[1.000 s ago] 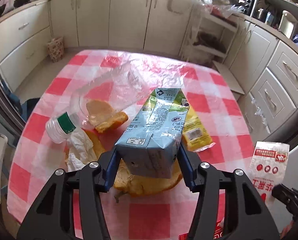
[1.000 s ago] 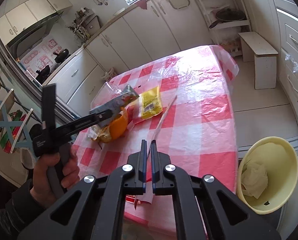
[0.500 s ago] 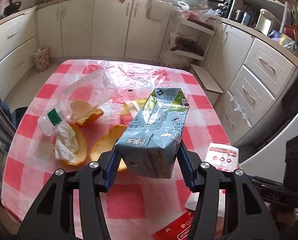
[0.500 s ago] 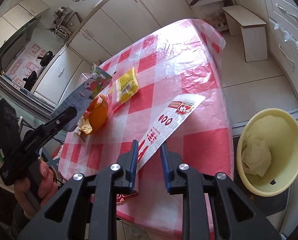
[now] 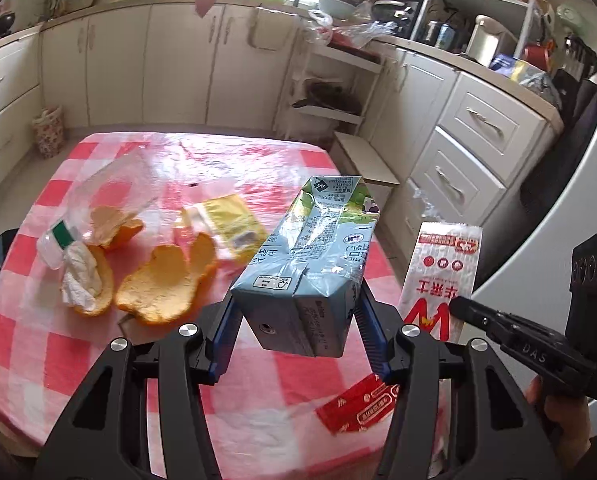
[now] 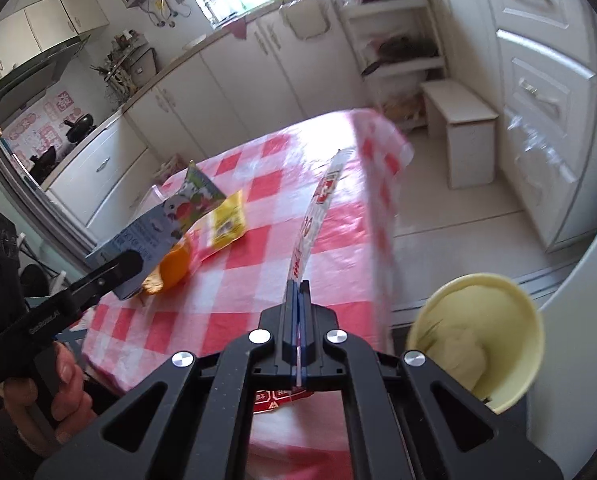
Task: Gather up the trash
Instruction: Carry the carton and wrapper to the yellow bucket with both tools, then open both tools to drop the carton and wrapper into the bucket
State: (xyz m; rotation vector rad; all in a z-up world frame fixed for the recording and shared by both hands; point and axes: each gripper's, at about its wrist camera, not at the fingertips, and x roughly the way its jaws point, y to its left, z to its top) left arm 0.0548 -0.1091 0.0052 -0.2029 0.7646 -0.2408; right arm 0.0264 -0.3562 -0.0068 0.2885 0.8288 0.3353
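My left gripper (image 5: 298, 320) is shut on a crushed light-blue milk carton (image 5: 314, 264) and holds it above the red-checked table (image 5: 38, 360). The carton also shows in the right wrist view (image 6: 158, 228). My right gripper (image 6: 298, 292) is shut on a long white-and-red wrapper (image 6: 314, 216), lifted off the table at its right edge; the wrapper also shows in the left wrist view (image 5: 442, 276). A pale yellow bin (image 6: 482, 328) with crumpled paper in it stands on the floor to the right.
On the table lie orange peels (image 5: 166, 280), a crushed clear bottle (image 5: 98, 208) with a tissue (image 5: 78, 276), a yellow packet (image 5: 234, 228) and a red wrapper (image 5: 358, 404) near the front edge. White cabinets and a small stool (image 6: 462, 136) surround the table.
My right gripper closed on the white-and-red wrapper and lifted it off the table. My left gripper with the carton moved back and to the right.
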